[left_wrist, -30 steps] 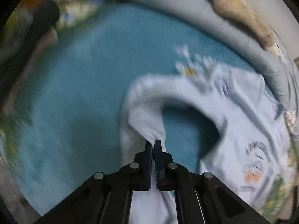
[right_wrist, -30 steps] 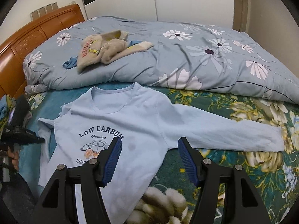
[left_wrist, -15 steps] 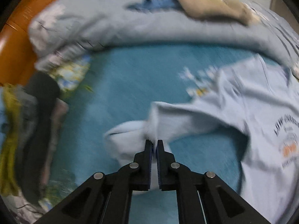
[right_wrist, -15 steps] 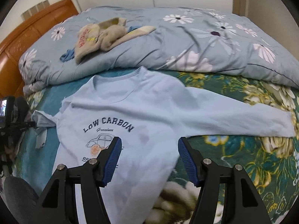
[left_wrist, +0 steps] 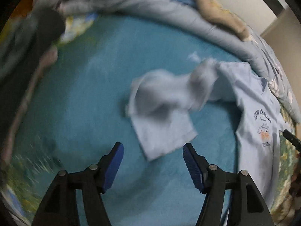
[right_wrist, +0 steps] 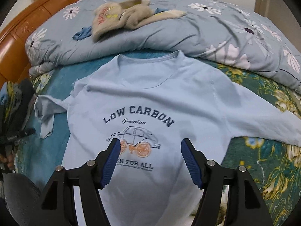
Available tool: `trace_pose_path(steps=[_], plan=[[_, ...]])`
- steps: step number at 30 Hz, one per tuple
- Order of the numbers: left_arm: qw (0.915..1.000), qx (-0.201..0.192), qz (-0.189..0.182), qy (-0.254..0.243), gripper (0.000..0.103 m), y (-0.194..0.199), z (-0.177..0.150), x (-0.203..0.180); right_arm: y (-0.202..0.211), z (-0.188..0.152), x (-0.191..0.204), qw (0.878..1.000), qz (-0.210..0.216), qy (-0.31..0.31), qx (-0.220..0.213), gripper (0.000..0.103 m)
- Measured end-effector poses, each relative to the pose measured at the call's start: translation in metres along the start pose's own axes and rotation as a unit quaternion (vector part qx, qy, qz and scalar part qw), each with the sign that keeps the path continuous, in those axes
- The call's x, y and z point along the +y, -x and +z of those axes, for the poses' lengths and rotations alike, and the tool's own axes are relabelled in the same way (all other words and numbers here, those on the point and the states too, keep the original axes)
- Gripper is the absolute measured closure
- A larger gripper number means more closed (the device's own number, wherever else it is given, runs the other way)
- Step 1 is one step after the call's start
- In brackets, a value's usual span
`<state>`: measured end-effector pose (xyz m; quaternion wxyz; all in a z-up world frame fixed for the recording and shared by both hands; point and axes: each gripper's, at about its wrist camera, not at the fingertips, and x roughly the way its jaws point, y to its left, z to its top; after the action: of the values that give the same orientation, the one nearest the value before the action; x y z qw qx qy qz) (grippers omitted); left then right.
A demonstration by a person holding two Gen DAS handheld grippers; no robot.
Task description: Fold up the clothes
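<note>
The left gripper (left_wrist: 152, 156) is seen with its jaws standing wide; they have just been opening, and nothing is pressed between the blue pads (left_wrist: 115, 166). Just beyond the tips, at about twelve o'clock, the crumpled left sleeve (left_wrist: 165, 113) of the pale blue shirt (right_wrist: 150, 98) lies released on the teal sheet (left_wrist: 84, 103), bunched and doubled on itself, not laid flat. The picture is blurred there, so whether the sleeve has fully settled cannot be told.

The right gripper (right_wrist: 149, 162) is likewise held wide apart, empty, poised above the printed chest of the shirt; contact with the cloth cannot be judged. From it, the shirt is spread front-up, collar at twelve o'clock toward the flowered duvet (right_wrist: 207, 28), its other sleeve (right_wrist: 263, 120) stretched out flat toward three o'clock over the green floral sheet (right_wrist: 272, 169). A beige garment (right_wrist: 120, 17) is heaped on the duvet at eleven o'clock, and a dark garment pile (right_wrist: 18, 101) sits at nine o'clock.

The task is judged to be at an early stage: the shirt has been laid out, but no fold is seen. The bunched sleeve is to be straightened or folded in, then the other sleeve, then the body; the beige garment appears unfolded as well
</note>
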<state>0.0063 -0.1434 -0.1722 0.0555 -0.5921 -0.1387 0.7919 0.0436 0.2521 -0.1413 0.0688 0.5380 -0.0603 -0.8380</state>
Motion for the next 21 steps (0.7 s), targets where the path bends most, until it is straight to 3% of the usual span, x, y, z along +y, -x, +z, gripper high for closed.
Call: trace_pose_path(steps=[4,8,10,14,17,21], plan=[[0.9982,0.001,-0.038,0.046,0.038,-0.016,-0.006,0.015,-0.001,0.002,0.012,1.000,-0.001,0.007,0.003,0.035],[0.9989,-0.007,-0.030,0.035,0.087,-0.020,-0.002,0.011,0.005,0.004,0.022,1.000,-0.005,0.018,0.000,0.035],[0.9993,-0.007,-0.025,0.027,0.097,-0.024,0.000,0.009,0.005,0.004,0.027,1.000,-0.007,0.020,0.001,0.035],[0.9995,-0.029,0.008,0.000,0.099,-0.007,0.013,0.020,0.003,0.006,0.035,0.999,-0.015,0.029,0.008,0.035],[0.9961,-0.047,0.070,-0.027,0.099,0.025,0.028,0.039,0.003,0.005,0.036,0.999,-0.023,0.035,0.013,0.035],[0.9867,-0.033,0.150,-0.053,0.099,0.055,0.050,0.074,0.000,0.002,0.034,0.998,-0.038,0.033,0.022,0.035]])
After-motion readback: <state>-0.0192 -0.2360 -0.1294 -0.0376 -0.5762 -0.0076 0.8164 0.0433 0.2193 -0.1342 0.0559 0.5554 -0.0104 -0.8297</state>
